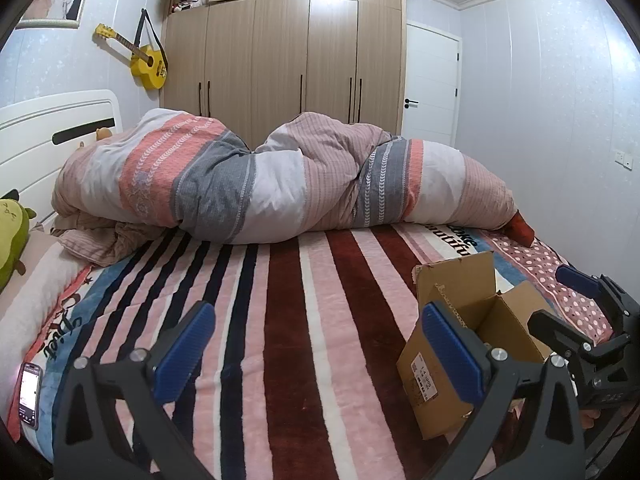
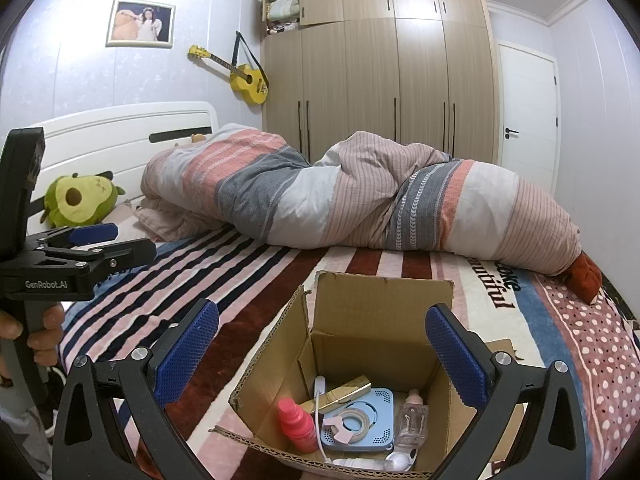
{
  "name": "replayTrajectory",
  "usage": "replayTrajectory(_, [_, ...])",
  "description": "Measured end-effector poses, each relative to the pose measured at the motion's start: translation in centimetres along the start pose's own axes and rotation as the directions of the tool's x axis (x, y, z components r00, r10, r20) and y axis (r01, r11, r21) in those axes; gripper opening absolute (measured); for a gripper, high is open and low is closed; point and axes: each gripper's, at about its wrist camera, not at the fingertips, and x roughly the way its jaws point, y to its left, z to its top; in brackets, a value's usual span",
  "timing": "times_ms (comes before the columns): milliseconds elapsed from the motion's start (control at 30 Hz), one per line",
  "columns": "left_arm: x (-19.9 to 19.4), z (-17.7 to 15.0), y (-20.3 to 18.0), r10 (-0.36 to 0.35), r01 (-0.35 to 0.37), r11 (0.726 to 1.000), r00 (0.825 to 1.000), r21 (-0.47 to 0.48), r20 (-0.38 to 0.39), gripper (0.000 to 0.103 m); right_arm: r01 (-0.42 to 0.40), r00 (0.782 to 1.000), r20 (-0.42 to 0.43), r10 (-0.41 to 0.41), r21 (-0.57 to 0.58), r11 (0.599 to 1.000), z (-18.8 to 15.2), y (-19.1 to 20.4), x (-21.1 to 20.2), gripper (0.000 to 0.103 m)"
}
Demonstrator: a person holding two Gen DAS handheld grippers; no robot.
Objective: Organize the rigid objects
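Hiding its contents from the left view, open cardboard box (image 2: 380, 344) on the striped bed (image 2: 248, 280), pink spray bottle (image 2: 296, 424), tape roll (image 2: 354, 420), both tongs, left (image 1: 318, 356) and right (image 2: 322, 356), apart, empty.

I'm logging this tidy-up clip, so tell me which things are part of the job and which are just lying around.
Job: box; in it, pink bottle, tape, blue device, clear bottle, gold case; both open grippers, left, right.

Lying about: duvet, plush, phone, guitar.
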Motion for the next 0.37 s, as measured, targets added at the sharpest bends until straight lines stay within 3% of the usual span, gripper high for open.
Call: replayTrajectory(367, [-0.02,0.00,0.00,0.002,-0.002,1.000,1.000,-0.001,0.000,0.102,0.000,1.000,-0.003,0.000,0.001,1.000,0.04,-0.11,-0.03,0.103])
